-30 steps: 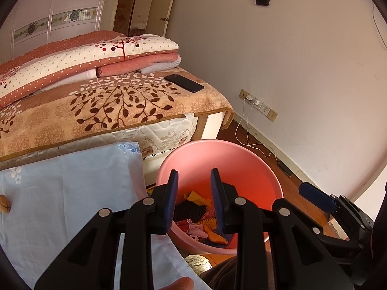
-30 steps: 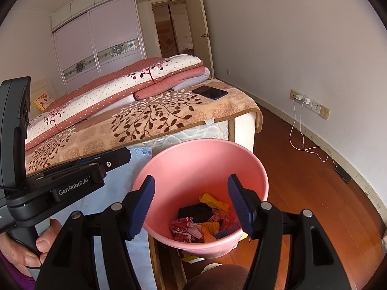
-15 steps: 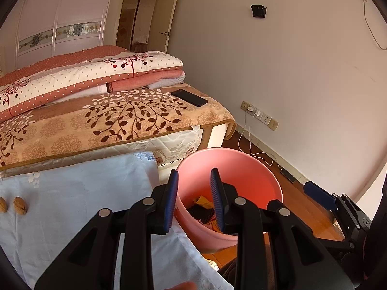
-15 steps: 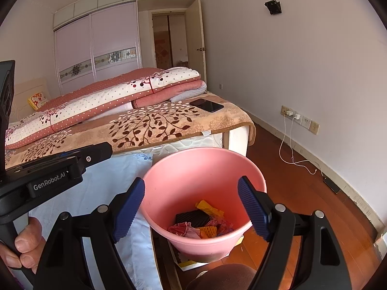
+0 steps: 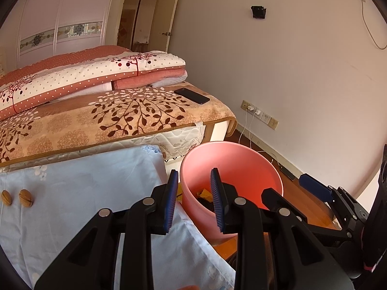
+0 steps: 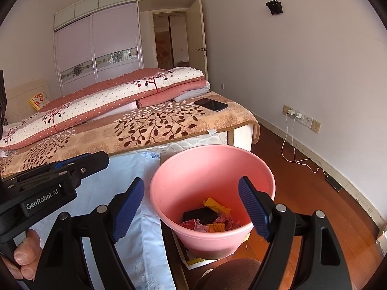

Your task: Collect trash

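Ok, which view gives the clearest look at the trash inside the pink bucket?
The right wrist view: it looks into the pink bucket, showing the trash clearly. In the left wrist view the bucket wall and left claw hide nearly everything but a yellow scrap.

Both grippers drawn back from the bin.
Right gripper (image 6: 193, 209) has spread wider; two walnuts (image 5: 15, 198) now show on the cloth's (image 5: 92, 188) left edge.

We look forward and downward along each gripper. Our left view sits over the blue cloth (image 5: 79, 193), close to the pink bucket (image 5: 241, 159); our right view hangs just beside it. Both share the bucket, the bed (image 6: 169, 125) and the white wall (image 6: 302, 72).
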